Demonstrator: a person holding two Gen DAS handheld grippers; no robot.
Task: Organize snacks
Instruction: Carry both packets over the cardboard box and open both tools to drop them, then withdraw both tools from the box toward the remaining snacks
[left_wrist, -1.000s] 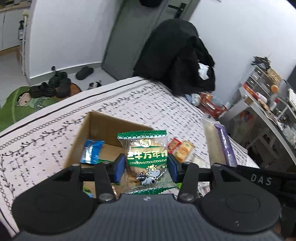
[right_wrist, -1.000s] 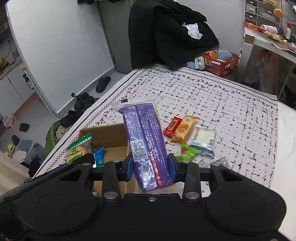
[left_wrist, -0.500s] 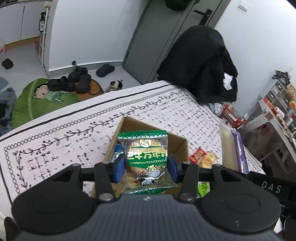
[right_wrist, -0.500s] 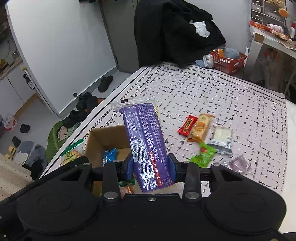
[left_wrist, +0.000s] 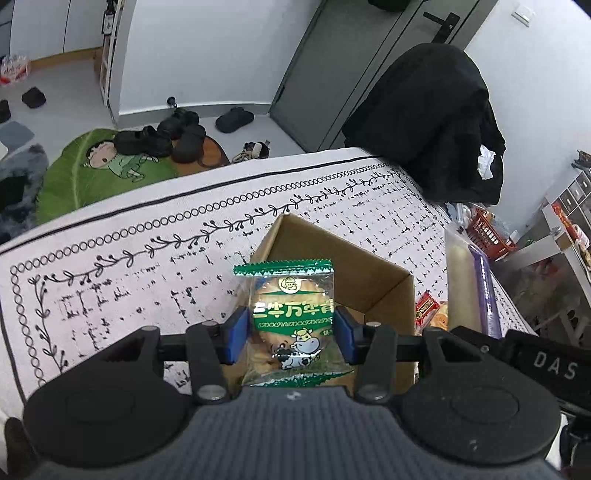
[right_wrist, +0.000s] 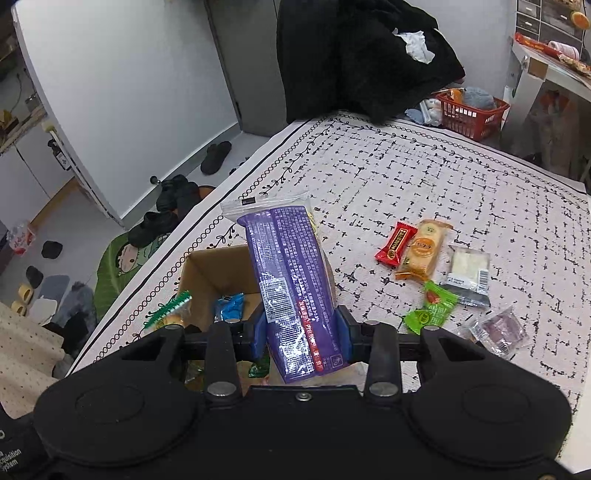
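The left hand-held gripper (left_wrist: 291, 332) pinches a green cookie packet (left_wrist: 290, 321) upright between its blue pads, above the open cardboard box (left_wrist: 391, 291) on the patterned tablecloth (left_wrist: 147, 266). The right hand-held gripper (right_wrist: 301, 332) clamps a long purple snack pack (right_wrist: 290, 280) – tilted, just beside the box (right_wrist: 207, 269). Loose snacks – a red candy (right_wrist: 393, 243) and an orange biscuit pack (right_wrist: 423, 251) among them – lie further right.

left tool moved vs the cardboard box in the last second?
Yes. The left tool, shut on the green cookie packet, has pulled back and left of the cardboard box: the box now shows smaller and further right in its view.
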